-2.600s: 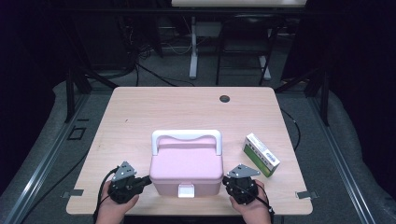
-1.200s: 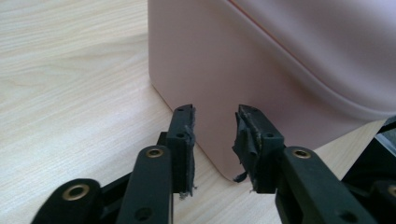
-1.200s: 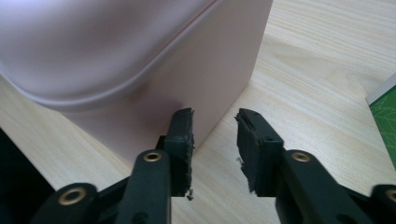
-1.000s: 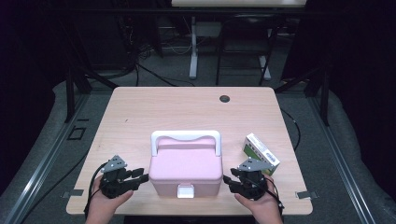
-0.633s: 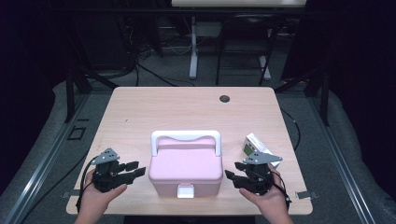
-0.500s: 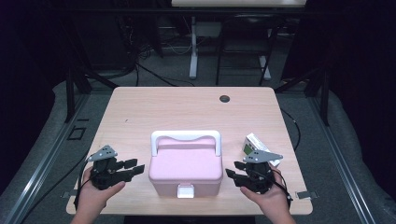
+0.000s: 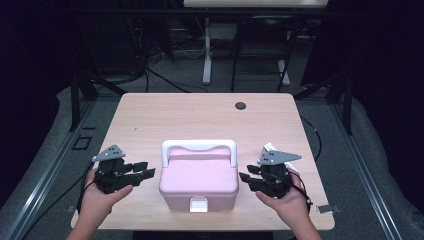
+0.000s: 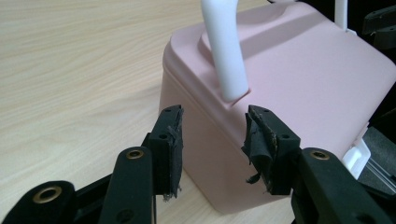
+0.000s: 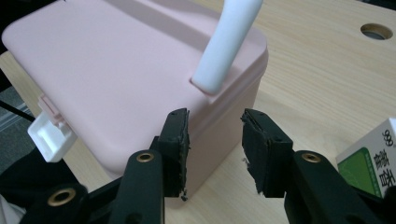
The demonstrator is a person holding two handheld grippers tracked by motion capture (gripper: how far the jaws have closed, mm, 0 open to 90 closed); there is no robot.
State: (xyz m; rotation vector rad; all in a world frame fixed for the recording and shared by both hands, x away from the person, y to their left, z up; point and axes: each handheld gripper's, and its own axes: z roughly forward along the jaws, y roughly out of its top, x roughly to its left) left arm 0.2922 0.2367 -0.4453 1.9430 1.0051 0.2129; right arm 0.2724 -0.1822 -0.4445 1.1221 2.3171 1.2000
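A pink box (image 7: 198, 178) with a white handle (image 7: 198, 146) sits near the front edge of the wooden table (image 7: 200, 112), about midway across it, with its white latch (image 7: 198, 204) facing the person. The handle stands upright over the back part of the lid. The left gripper (image 7: 145, 170) hangs just beside the box's left end, held in the person's left hand (image 7: 97, 200), with its tips pointing toward the box and a small gap between them and its side. In the left gripper view its two black jaws stand well apart with nothing between the pads; the box's corner and the foot of the handle lie just ahead of them. These jaws have just been closing slightly after opening wider. The right gripper (image 7: 245, 178) hangs in the same way beside the box's right end, held in the right hand (image 7: 287, 205), tips turned toward the box and close to it without touching. In the right gripper view its jaws are also parted and grip nothing, and they have just been closing somewhat; the box's end wall shows through the gap. A small green and white carton (image 9: 371, 161) lies on the table just behind the right gripper, partly hidden by it from above. A dark round hole (image 7: 241, 105) marks the table's far side, well apart from the box.
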